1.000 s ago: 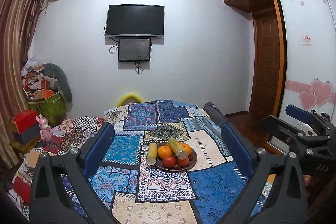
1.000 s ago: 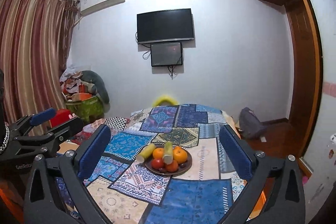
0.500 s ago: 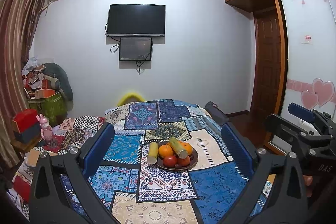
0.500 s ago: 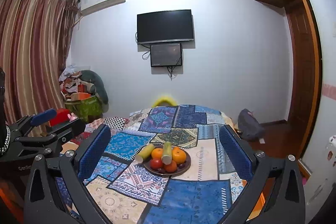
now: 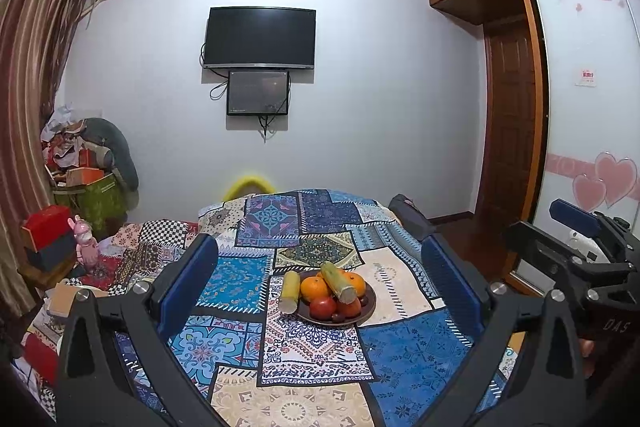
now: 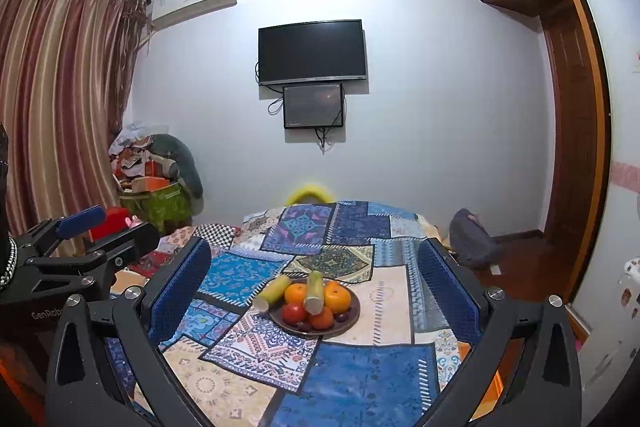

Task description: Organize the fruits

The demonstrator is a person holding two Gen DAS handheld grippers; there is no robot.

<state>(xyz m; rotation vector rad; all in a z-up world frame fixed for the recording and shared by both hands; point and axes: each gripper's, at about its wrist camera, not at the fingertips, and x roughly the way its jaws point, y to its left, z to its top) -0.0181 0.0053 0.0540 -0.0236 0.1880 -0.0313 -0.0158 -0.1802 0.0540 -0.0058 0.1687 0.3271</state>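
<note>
While both claws hang wide open with nothing between their ribbed blue pads, little has changed over the last second: the left gripper (image 5: pixel 320 281) has only drifted slightly, the plate sitting a touch lower and more central between its fingers than before, and the right gripper (image 6: pixel 314 281) frames much the same view. That small shift settles nothing about the task; the fruit lies heaped together, which fits either a sorted pile or one waiting to be rearranged. Ahead of both claws, centred between the fingers, a dark round plate (image 5: pixel 370 303) rests on a soft patchwork cloth (image 5: pixel 412 351) and holds glossy oranges (image 5: pixel 314 287), smooth red fruit (image 5: pixel 323 307) and a stiff, cut-ended cane stalk (image 5: pixel 339 281) laid across the top; a second stalk (image 5: pixel 290 291) leans off the plate's left rim. Far beyond hangs a flat black television (image 5: pixel 260 38).
</note>
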